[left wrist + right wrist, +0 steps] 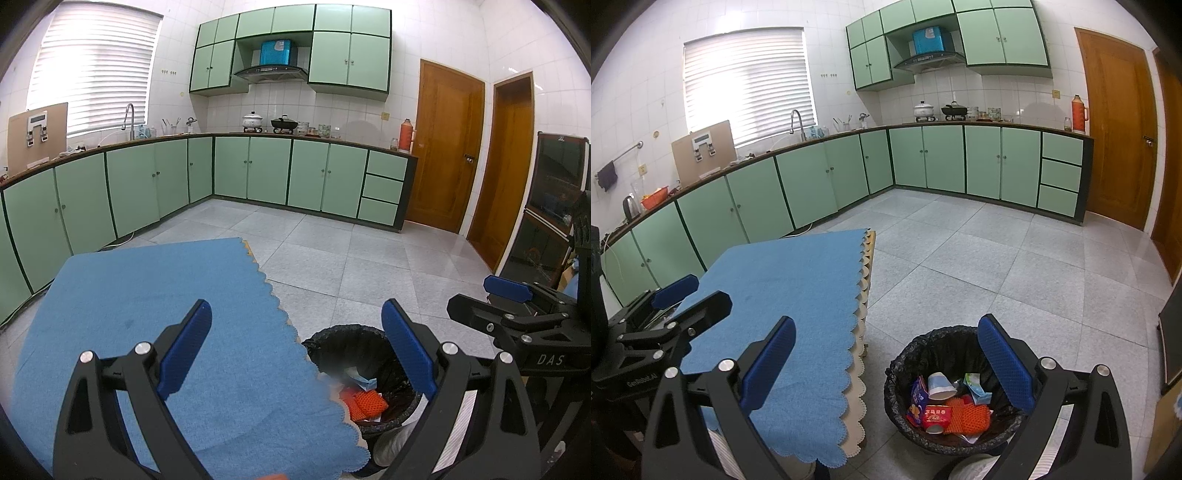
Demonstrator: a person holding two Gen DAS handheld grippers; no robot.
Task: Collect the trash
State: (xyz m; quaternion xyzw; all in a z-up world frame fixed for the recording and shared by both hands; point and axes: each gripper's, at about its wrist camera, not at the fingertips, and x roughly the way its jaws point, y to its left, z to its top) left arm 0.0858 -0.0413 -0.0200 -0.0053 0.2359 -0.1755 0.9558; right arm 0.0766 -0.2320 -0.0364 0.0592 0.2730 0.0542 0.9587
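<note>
Below both gaping, empty grippers (295, 347) (886, 365), trash (945, 406) lies in the bin (905, 354).

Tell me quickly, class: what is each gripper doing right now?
Left gripper: open, holding nothing.
Right gripper: open, holding nothing, above the trash bin.

— Where's the right gripper (886, 363)?

— Above the bin's (905, 356) near edge, its blue pads spread wide apart, nothing between them.

— What's in the bin?

— A white paper cup (940, 386) lying tilted, an orange mesh piece (967, 415), a red packet (936, 415), a blue wrapper (919, 395) and a small green carton (977, 387), all on the black liner.

— And the table (870, 254)?

— Just beside the bin, to its left, under a blue cloth (790, 291) with a scalloped edge. The left gripper (685, 297) hangs over its far-left side.
</note>
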